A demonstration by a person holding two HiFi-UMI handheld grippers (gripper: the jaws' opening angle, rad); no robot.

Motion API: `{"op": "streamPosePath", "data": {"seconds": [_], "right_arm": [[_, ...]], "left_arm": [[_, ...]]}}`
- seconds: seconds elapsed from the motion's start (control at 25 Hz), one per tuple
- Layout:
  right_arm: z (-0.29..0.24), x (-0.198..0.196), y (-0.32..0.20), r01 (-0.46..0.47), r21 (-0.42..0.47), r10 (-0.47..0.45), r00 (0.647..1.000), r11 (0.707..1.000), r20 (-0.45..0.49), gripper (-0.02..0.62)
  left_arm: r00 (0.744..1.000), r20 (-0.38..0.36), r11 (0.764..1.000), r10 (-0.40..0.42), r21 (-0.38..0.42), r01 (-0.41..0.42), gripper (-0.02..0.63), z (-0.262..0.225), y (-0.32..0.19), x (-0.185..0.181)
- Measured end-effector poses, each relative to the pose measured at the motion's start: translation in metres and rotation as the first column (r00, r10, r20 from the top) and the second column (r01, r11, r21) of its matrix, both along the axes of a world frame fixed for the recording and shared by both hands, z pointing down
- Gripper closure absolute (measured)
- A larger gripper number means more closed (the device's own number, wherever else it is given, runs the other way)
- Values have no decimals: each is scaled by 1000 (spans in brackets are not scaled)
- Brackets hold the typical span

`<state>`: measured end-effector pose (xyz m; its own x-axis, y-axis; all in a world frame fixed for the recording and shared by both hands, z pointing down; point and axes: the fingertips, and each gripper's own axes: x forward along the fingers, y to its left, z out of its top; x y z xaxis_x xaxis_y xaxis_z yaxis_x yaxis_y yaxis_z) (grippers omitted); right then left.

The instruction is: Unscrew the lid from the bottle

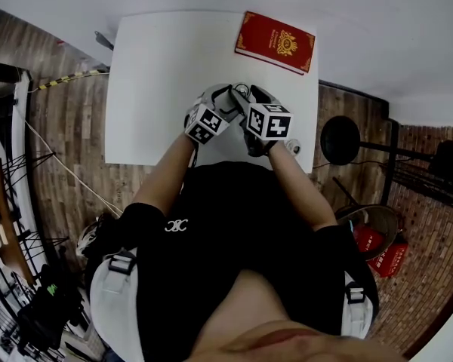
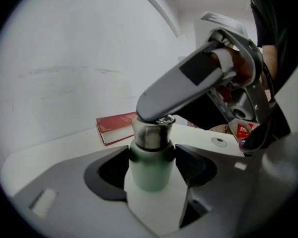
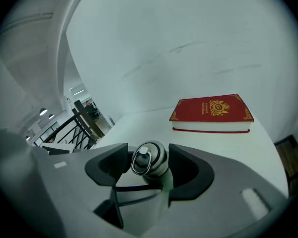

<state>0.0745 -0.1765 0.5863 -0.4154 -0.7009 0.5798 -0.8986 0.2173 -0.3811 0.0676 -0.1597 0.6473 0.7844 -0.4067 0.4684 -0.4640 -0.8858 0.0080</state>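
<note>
A pale green bottle (image 2: 149, 172) with a steel lid (image 2: 151, 135) stands upright near the front edge of the white table (image 1: 166, 74). My left gripper (image 2: 151, 165) is shut on the bottle's body, one pad on each side. From above, my right gripper (image 3: 148, 163) is shut on the lid (image 3: 150, 158), whose small ring faces the camera. One of its grey fingers (image 2: 188, 86) lies across the lid top in the left gripper view. In the head view both grippers, left (image 1: 220, 105) and right (image 1: 241, 104), meet over the bottle and hide it.
A red book (image 1: 275, 42) lies flat at the table's far right corner, also seen as the book (image 3: 212, 112) beyond the lid. A small round disc (image 2: 218, 142) sits on the table by the right gripper. A black round stool (image 1: 340, 139) stands right of the table.
</note>
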Motion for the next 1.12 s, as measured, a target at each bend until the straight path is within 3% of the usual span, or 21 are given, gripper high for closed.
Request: {"op": "streamPosePath", "data": {"seconds": [0.2,0.44,0.52,0.6,0.64,0.68,0.72,0.76,0.84,0.92,0.96,1.0,1.04,1.08,1.12], "right_arm": [[9,0,-4,21,-24,-22,999,999,-33,342],[11,-4,-3,179,-46,-183,977,983,-106,359],[12,-7,-1,293,-79,-302,941,953,-153,358],[14,-11,0,450,-128,-468,853,884,-231,359],[15,-13,2,538,-160,-560,780,828,-280,359],[17,-14,4,625,-196,-650,682,756,-335,359],[19,-15,7,706,-237,-730,558,668,-394,359],[22,-16,11,775,-282,-791,412,565,-451,357],[29,-13,19,859,-386,-835,83,337,-544,357],[35,-8,20,856,-500,-778,-222,134,-587,356],[37,-5,19,831,-553,-729,-345,56,-592,356],[39,-3,18,803,-596,-676,-441,-4,-590,356],[40,-2,17,780,-625,-632,-506,-45,-586,356],[40,-3,18,765,-640,-607,-540,-66,-583,356],[39,-3,18,763,-643,-603,-544,-67,-583,356]], "left_arm": [[1000,-4,1000,3,1,-3,262,1,-1,3],[1000,-9,1000,11,0,-11,262,0,-2,3],[1000,-9,1000,13,-1,-13,262,0,-2,3],[1000,-6,1000,13,-1,-13,262,0,-2,3],[1000,-6,1000,12,0,-12,262,0,-2,3],[1000,-5,1000,11,1,-11,262,-1,-2,3],[1000,-4,1000,9,2,-9,262,-1,-2,3],[1000,-3,1000,9,3,-9,262,-1,-2,3],[1000,1,1000,10,5,-10,262,-2,-1,4],[1000,3,1000,9,5,-9,262,-1,-1,4],[1000,3,1000,8,4,-8,262,0,-2,4],[1000,2,1000,7,3,-7,262,0,-2,3],[1000,1,1000,7,2,-7,262,1,-2,3],[1000,1,1000,6,0,-6,262,0,-2,3],[1000,0,1000,6,-1,-6,262,0,-1,3]]}}
